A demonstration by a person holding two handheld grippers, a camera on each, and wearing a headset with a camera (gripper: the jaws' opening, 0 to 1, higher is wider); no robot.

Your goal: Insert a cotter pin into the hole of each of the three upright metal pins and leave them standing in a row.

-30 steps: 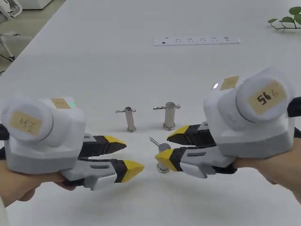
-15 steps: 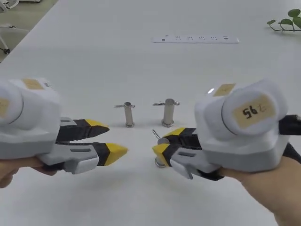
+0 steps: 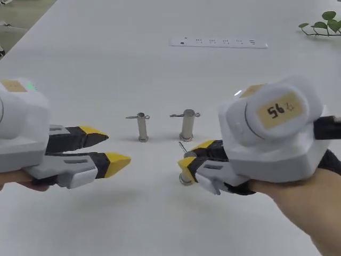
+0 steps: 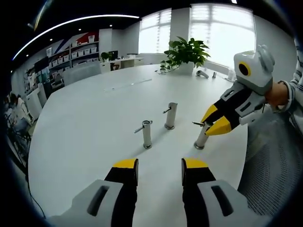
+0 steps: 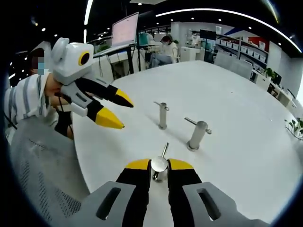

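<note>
Three upright metal pins stand on the white table (image 3: pixel 106 64). The two far pins (image 3: pixel 142 127) (image 3: pixel 187 124) each carry a cotter pin through the head. The near pin (image 3: pixel 185 180) also has a cotter pin (image 3: pixel 183 147) sticking out of its top. My right gripper (image 3: pixel 195 155) is shut on this near pin's head; in the right gripper view the pin (image 5: pixel 159 166) sits between the yellow tips. My left gripper (image 3: pixel 109 148) hovers open to the left of the pins, nothing between its fingers (image 4: pixel 125 164).
A white power strip (image 3: pixel 218 42) lies at the far side of the table, and a plant (image 3: pixel 322 22) sits at the far right. Bare table surrounds the pins. The table's near edge and mesh chair backs (image 5: pixel 42 175) show behind the left gripper.
My left gripper has drawn back to the left, away from the pins. The right gripper stays closed on the near pin. The head camera has shifted slightly.
</note>
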